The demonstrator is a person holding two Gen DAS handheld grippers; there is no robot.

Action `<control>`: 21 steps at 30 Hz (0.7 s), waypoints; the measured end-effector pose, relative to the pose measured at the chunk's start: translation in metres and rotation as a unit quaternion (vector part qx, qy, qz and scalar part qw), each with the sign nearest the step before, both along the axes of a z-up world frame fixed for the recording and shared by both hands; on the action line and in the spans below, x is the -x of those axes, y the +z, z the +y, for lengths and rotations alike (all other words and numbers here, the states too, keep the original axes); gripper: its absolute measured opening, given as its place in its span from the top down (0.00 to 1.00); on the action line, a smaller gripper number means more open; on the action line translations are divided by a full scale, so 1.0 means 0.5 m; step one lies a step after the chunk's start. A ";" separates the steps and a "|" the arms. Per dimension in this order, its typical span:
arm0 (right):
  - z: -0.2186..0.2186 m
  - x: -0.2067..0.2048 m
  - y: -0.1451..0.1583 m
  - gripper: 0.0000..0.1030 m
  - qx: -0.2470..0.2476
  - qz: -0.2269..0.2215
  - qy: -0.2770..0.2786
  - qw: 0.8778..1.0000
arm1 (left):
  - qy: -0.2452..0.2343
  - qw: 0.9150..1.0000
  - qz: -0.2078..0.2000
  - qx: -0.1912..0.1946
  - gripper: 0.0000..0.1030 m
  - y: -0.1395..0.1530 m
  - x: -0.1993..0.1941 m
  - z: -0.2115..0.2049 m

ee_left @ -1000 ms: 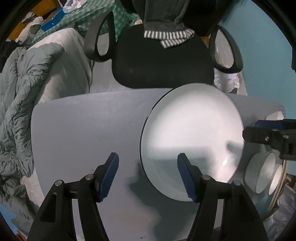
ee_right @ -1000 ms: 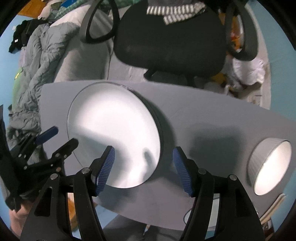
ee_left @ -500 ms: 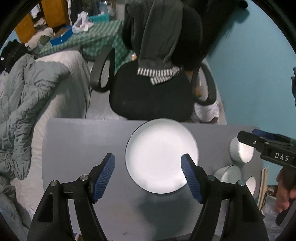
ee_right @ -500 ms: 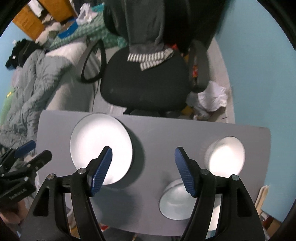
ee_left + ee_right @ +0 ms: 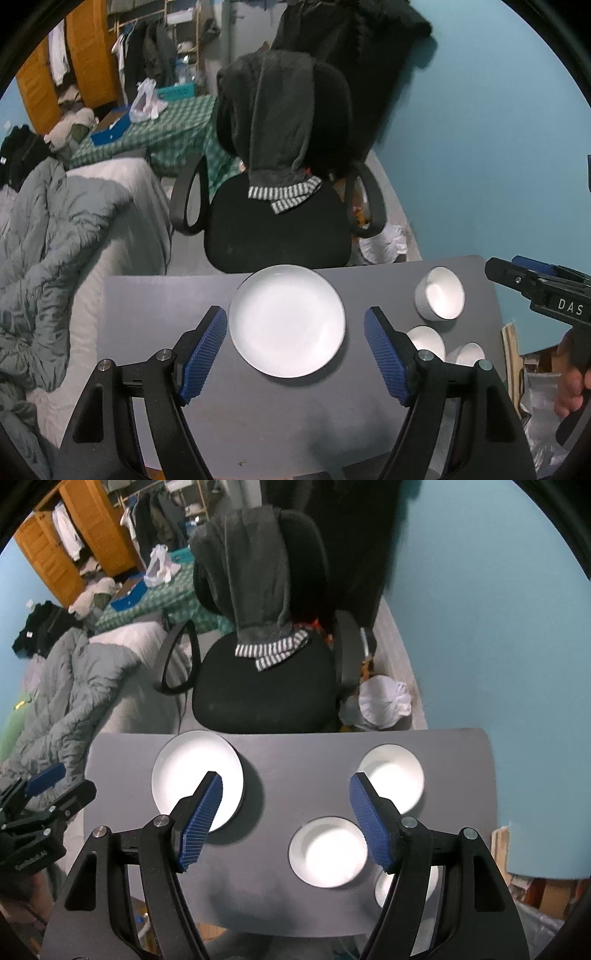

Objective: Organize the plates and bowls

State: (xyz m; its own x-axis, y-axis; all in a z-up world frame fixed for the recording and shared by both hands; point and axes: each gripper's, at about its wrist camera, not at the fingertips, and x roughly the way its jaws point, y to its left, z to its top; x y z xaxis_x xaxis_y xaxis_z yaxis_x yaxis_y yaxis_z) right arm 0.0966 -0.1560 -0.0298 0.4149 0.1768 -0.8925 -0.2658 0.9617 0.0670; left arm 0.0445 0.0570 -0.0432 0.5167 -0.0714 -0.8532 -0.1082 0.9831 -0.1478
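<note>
A white plate (image 5: 287, 320) (image 5: 184, 768) lies flat on the grey table (image 5: 147, 314) (image 5: 295, 760), toward its far edge. Three white bowls stand to the plate's right: one at the far right (image 5: 439, 298) (image 5: 391, 779), one nearer (image 5: 424, 339) (image 5: 325, 853), and a third (image 5: 466, 353) (image 5: 382, 886) partly hidden behind a finger. My left gripper (image 5: 294, 314) (image 5: 55, 782) hangs high above the plate, its jaws opening with nothing between them. My right gripper (image 5: 285, 779) (image 5: 517, 273) hangs high over the table's middle, open and holding nothing.
A black office chair (image 5: 277, 221) with a grey garment over its back stands just beyond the table's far edge. A bed with a grey duvet (image 5: 55, 240) lies to the left. The blue wall (image 5: 480, 147) runs along the right. A person's hand (image 5: 570, 387) holds the right gripper.
Both grippers have risen well away from the table and tipped up, so plate and bowls look smaller and all three bowls show. The left jaws have spread a little wider.
</note>
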 end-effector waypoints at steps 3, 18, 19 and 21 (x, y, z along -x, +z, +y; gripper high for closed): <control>-0.017 0.027 0.025 0.31 -0.001 -0.016 -0.003 1.000 | -0.011 1.000 -0.015 -0.005 0.24 0.031 0.019 -0.020; -0.083 0.135 0.117 0.31 0.015 -0.083 -0.034 0.996 | -0.062 0.994 -0.087 -0.018 0.16 0.136 0.086 -0.100; -0.089 0.140 0.118 0.31 0.019 -0.085 -0.039 0.995 | -0.066 0.994 -0.088 -0.019 0.16 0.137 0.087 -0.106; -0.100 0.148 0.118 0.31 0.022 -0.086 -0.049 0.995 | -0.074 0.993 -0.088 -0.019 0.16 0.138 0.092 -0.117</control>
